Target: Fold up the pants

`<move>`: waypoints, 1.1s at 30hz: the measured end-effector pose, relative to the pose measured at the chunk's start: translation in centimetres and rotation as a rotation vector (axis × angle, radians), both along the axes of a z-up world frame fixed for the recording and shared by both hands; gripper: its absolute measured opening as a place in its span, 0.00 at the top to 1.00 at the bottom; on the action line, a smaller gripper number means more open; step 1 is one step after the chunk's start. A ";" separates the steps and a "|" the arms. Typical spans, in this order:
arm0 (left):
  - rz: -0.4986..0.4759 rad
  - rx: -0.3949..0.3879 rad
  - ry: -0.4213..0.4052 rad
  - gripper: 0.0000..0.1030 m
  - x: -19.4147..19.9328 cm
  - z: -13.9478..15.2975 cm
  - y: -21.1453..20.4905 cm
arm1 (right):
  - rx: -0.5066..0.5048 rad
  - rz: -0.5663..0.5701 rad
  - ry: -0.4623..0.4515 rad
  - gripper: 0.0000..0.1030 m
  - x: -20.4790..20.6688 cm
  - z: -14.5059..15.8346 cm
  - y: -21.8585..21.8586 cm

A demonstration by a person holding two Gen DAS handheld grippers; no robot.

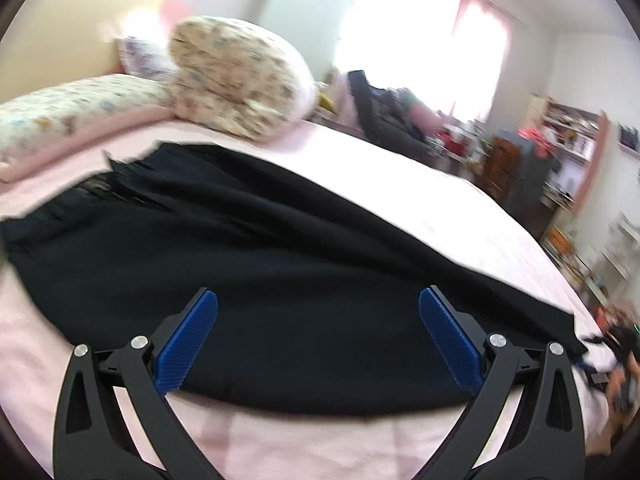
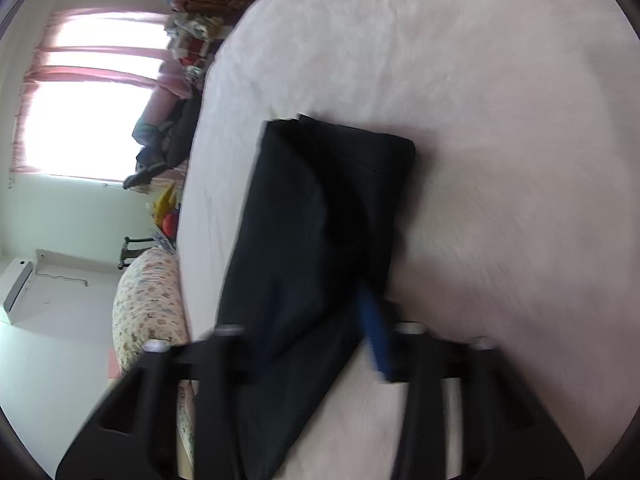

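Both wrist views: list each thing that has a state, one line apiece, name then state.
black pants: laid out lengthwise on the bed, not yet folded small.
left gripper: open, pads apart over the pants.
right gripper: blurred, pants between its fingers; grip unclear.
floral quilt: rolled up.
pink bedsheet: spread flat.

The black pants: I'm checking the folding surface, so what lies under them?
The black pants lie on a pink bedsheet, which shows all around them. Whatever sits directly beneath the fabric is covered and cannot be seen.

Daylight through window blown out; both views motion-blurred, right worse; fisheye bends edges, dark corners
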State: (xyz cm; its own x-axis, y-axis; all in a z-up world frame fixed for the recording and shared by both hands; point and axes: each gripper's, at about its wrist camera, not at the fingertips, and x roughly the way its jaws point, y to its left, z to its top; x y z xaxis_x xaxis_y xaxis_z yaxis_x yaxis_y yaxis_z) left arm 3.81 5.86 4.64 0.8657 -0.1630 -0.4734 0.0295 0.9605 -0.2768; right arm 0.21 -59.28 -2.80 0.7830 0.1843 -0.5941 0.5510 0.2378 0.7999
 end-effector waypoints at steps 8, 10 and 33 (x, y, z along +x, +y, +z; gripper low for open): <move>0.280 0.034 -0.135 0.02 -0.4 5.0 7.7 | 0.082 0.321 -0.244 0.47 7.5 6.3 14.2; 0.306 -0.002 -0.178 0.02 -1.2 4.9 9.2 | 0.191 0.426 -0.284 0.48 11.6 6.1 19.3; 0.360 -0.212 -0.046 0.02 -1.3 2.8 15.0 | 0.422 0.290 -0.155 0.97 25.0 -3.5 34.3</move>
